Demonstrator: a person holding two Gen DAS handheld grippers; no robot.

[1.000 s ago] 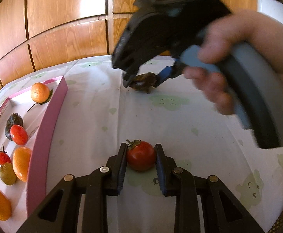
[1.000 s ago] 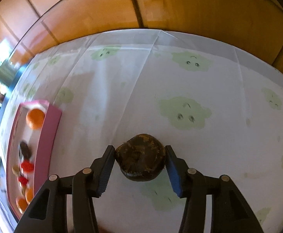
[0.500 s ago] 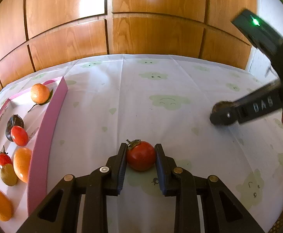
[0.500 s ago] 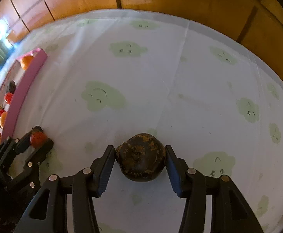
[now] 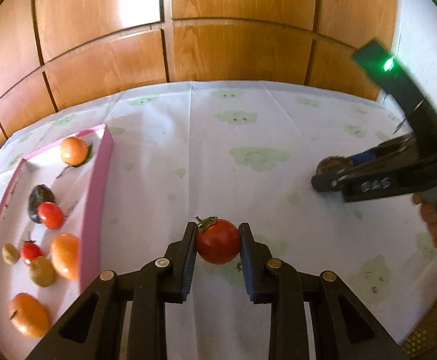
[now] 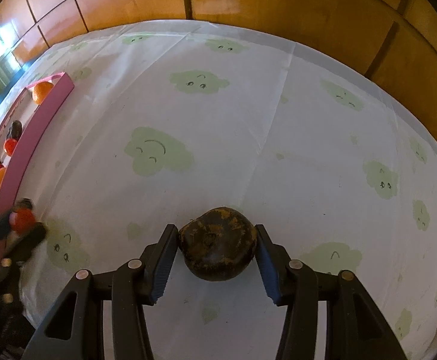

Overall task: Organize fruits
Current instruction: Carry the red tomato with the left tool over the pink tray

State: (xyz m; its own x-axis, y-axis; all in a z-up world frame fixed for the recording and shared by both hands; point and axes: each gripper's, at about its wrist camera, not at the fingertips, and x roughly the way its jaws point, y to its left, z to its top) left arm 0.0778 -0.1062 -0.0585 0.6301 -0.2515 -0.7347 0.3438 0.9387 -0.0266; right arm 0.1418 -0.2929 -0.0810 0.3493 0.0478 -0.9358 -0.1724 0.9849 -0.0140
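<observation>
Near the pink tray our left gripper jaws hold the tomato | our right gripper jaws, just closing, hold the dark fruit

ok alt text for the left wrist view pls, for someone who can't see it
The left claw grips a red tomato above a white tablecloth printed with green clouds. At left, a pink tray holds orange, red, green and dark fruits. At right, the right claw holds a dark brown fruit.

White letters "DAS" on right tool side
</observation>
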